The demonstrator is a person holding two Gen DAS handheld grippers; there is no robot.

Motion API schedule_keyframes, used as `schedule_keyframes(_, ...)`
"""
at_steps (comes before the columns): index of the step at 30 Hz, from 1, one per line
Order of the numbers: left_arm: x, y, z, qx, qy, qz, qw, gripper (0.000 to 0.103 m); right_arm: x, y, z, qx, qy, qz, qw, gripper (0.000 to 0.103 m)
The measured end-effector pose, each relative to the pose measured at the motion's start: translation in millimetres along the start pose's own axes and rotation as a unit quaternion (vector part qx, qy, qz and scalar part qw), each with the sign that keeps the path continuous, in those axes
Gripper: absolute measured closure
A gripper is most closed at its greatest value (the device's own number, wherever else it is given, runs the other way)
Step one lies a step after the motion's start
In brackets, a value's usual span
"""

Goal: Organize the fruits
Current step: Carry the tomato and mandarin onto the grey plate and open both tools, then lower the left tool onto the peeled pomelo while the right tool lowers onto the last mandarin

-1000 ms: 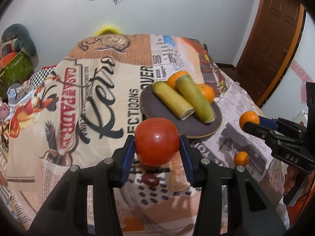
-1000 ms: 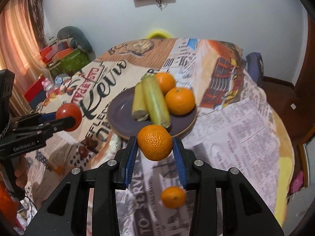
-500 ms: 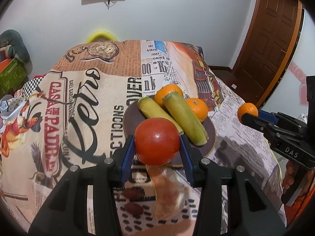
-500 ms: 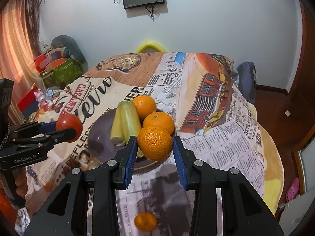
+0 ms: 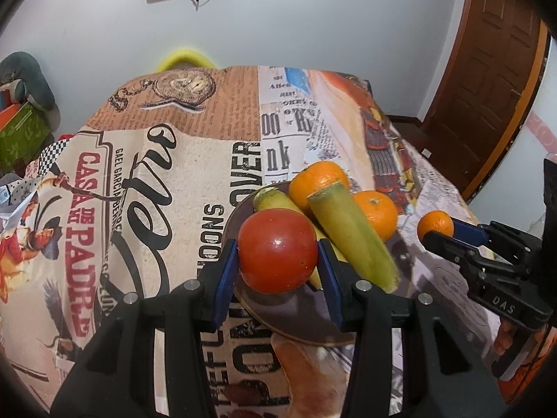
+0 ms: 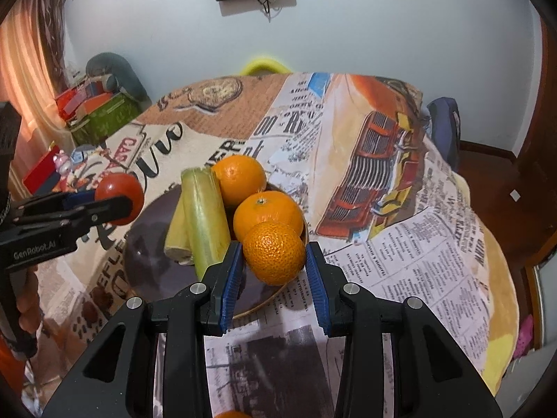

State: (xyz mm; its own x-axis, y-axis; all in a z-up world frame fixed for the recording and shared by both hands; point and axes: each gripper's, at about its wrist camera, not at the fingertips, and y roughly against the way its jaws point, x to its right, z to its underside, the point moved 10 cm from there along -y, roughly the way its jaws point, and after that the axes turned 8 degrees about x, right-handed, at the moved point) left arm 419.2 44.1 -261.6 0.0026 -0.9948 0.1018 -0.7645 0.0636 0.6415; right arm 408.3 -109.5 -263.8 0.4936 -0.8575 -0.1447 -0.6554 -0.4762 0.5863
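The left gripper [image 5: 277,257] is clamped on a round red tomato [image 5: 277,250], which sits squeezed between its blue-padded fingers [image 5: 225,271] above the near left rim of the dark round plate [image 5: 299,317]; the right gripper [image 6: 274,265] pinches a small dimpled orange mandarin [image 6: 274,252] the same way, over the plate's near right edge. On the plate lie two yellow-green cut stalks [image 6: 205,221] side by side, with two loose round oranges [image 6: 267,213] touching them on the right; the plate rests on a table covered by a newspaper-print cloth [image 6: 400,261]; another orange fruit [image 6: 232,414] peeks in on the cloth below the right gripper.
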Motion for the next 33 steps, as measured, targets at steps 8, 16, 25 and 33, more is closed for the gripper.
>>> schedule_keyframes(8,-8.4,-26.7,13.0,-0.027,0.005,-0.009,0.9996,0.058,-1.2,-21.5,13.9,-0.028,0.003,-0.009,1.000,0.069)
schedule_keyframes(16,-6.0,-34.4,19.5,-0.041,0.003,-0.007,0.9991,0.058,-0.6,-27.8,19.6,-0.037,0.000,-0.011,0.999,0.069)
schedule_keyframes(25,-9.2,-22.7,13.7,-0.030,0.023,0.000,0.9993,0.044,1.8,-15.6,13.6,-0.024,0.001,-0.005,1.000,0.056)
schedule_keyframes(33,-4.7,12.7,3.3,-0.006,0.002,-0.014,0.9999,0.044,-2.5,16.0,8.2,-0.007,0.008,0.007,1.000,0.056)
